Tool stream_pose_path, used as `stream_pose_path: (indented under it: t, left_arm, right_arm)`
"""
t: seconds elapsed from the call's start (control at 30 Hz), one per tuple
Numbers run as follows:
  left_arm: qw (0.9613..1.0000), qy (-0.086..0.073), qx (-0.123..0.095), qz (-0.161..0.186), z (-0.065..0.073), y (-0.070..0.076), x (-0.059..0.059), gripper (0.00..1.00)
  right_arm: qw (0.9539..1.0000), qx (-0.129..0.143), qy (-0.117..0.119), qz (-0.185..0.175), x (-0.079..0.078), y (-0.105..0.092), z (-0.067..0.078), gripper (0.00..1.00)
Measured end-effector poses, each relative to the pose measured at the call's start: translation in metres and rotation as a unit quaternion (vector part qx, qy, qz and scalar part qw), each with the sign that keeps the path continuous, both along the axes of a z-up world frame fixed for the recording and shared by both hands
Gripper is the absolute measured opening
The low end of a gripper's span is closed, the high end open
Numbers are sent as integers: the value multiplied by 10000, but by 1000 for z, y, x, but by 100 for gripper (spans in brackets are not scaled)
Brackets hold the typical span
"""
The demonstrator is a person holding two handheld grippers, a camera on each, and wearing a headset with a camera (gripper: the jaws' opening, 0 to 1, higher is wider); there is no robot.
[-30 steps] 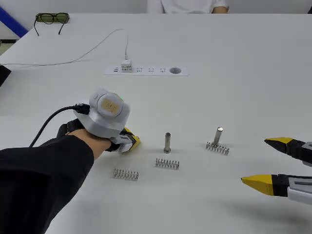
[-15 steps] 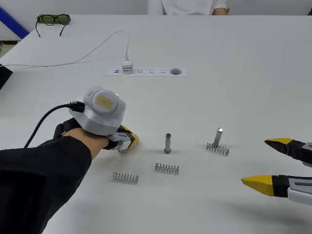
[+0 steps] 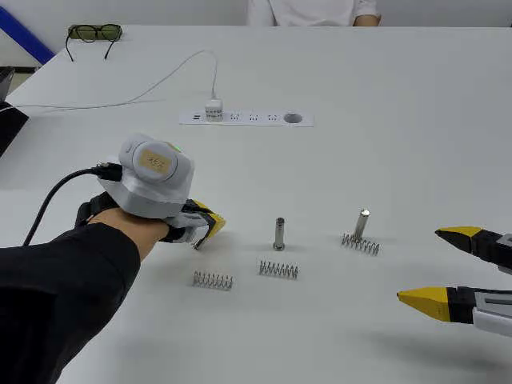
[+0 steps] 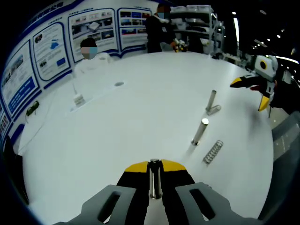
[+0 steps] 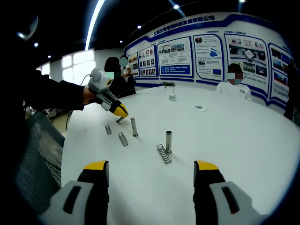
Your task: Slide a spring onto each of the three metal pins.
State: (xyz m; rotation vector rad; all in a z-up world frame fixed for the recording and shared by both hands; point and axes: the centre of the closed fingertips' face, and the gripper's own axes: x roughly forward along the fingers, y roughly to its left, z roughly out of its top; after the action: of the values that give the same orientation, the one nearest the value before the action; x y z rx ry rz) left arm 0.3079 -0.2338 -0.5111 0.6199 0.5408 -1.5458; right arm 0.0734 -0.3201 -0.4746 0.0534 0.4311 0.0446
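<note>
Left hand-held gripper (image 4: 155, 165) clamps smooth cylindrical metal pin (image 4: 153, 185); coiled spring (image 3: 213, 280) nearby.

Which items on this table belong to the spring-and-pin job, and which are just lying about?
Job: held pin, clamped in the left gripper; middle pin; right pin; left spring; middle spring; right spring; right gripper, jaws open.
Lying about: power strip; white cable; glasses.
</note>
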Motion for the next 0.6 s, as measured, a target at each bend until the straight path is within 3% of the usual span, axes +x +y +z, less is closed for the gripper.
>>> stream_pose_path:
  t: [0.6]
  left_arm:
    - [9991,164,-291,275,18,21,0,8]
  right_arm:
    - [10000,-19,-16,45,2,3,3,75]
